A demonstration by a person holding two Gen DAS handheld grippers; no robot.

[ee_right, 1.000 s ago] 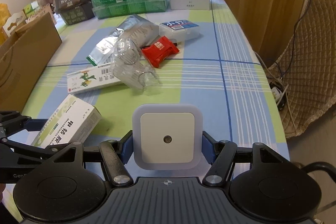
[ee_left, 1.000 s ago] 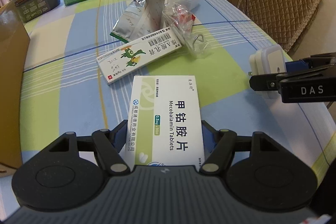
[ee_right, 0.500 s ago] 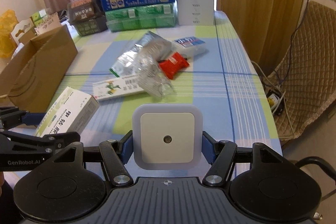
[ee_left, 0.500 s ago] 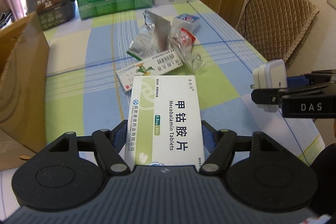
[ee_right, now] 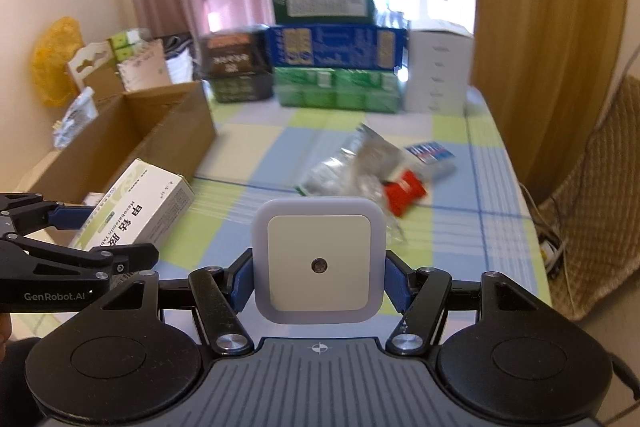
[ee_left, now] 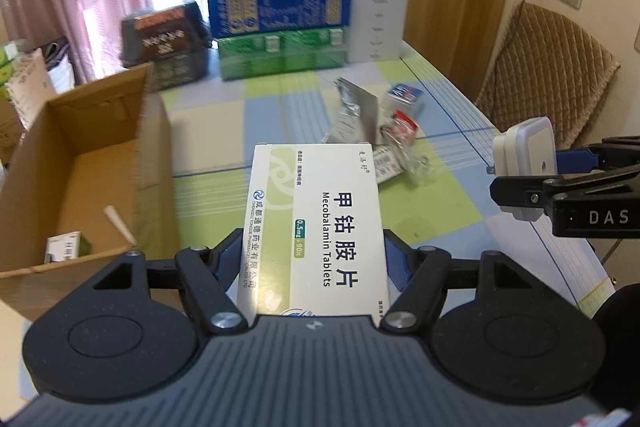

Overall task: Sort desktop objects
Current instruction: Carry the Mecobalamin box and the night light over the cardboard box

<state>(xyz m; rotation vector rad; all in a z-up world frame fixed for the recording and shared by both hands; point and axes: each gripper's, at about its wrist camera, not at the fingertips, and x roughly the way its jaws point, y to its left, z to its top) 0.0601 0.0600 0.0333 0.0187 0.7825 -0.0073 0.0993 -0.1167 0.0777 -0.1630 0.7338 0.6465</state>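
**Both grippers loaded above the desk**

Left wrist view. Your left gripper (ee_left: pixel 314 259) is clamped on the white-and-green tablet box (ee_left: pixel 316 223), its blue pads pressing the box's two long sides; the box points away from you, lifted clear of the checked desk (ee_left: pixel 280 99). At the desk's left edge stands an open cardboard carton (ee_left: pixel 80 163); a small green-and-white box (ee_left: pixel 64 247) and a pale stick lie on its floor. Beyond the tablet box, near the desk's middle, lies a loose cluster: a silver foil pouch (ee_left: pixel 356 115), a red packet (ee_left: pixel 404 125), crumpled clear plastic and a small blue-topped case (ee_left: pixel 404 97). Stacked cartons (ee_left: pixel 276 23) line the far edge. At the right of the frame your right gripper (ee_left: pixel 560 183) holds the white night-light (ee_left: pixel 524 163), seen edge-on with its plug prongs showing.

Right wrist view. Your right gripper (ee_right: pixel 318 279) grips the square night-light (ee_right: pixel 318 261) by its left and right sides, face toward the camera, a small round sensor at its centre. The left gripper (ee_right: pixel 100 227) enters from the left carrying the tablet box (ee_right: pixel 140 203), tilted, beside the carton's (ee_right: pixel 132 139) near corner. The foil pouch (ee_right: pixel 352 163) and red packet (ee_right: pixel 404 191) lie on the desk (ee_right: pixel 460 211) past the night-light, toward its right edge. The stacked cartons (ee_right: pixel 332 39) stand blurred at the far edge.
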